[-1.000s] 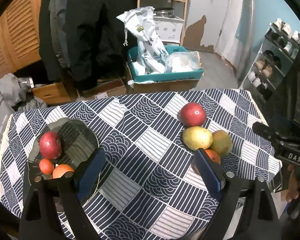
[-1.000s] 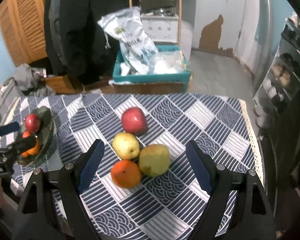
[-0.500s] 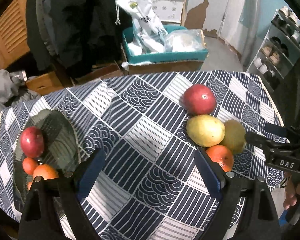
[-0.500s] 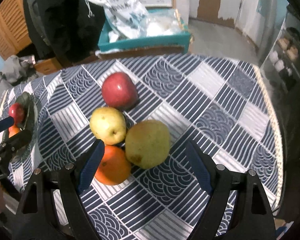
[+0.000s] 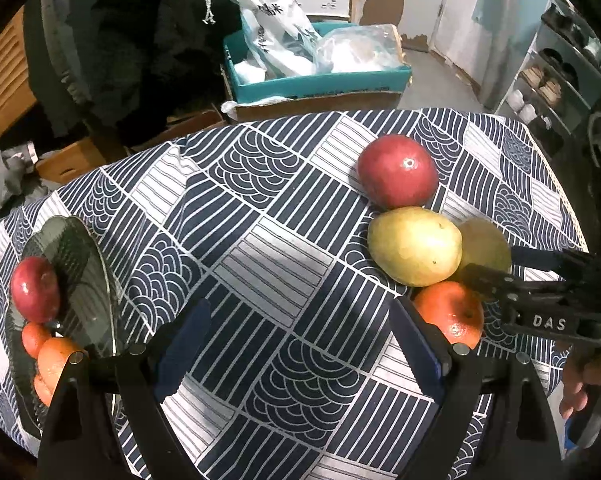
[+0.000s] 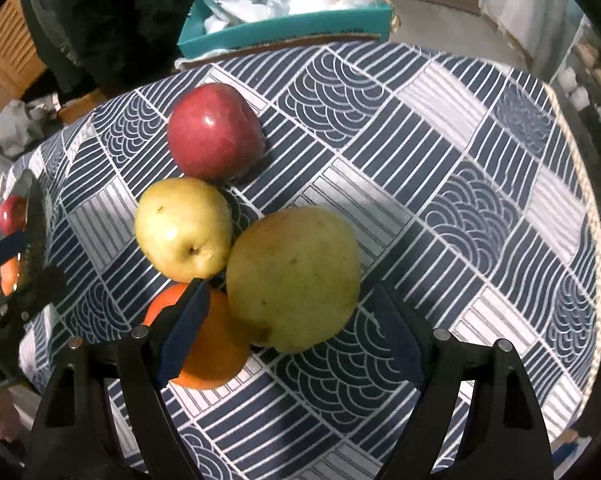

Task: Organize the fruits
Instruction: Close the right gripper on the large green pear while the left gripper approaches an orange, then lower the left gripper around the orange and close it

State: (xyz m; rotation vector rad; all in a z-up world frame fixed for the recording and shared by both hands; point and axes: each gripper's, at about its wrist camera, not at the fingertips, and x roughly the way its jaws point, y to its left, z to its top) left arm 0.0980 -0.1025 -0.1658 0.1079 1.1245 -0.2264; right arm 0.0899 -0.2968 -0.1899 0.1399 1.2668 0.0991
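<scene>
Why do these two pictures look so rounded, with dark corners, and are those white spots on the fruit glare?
Both views come through fisheye lenses: black corners, and the patterned blue-and-white tablecloth bulging. Left wrist view: a white glint on the big red apple, light reflecting off the dark glass plate. Right wrist view: glare streaks on that apple, and the large yellow-green pear looms oversized near the lens.

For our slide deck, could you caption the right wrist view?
Open right gripper poised over green pear amid clustered fruit.
</scene>
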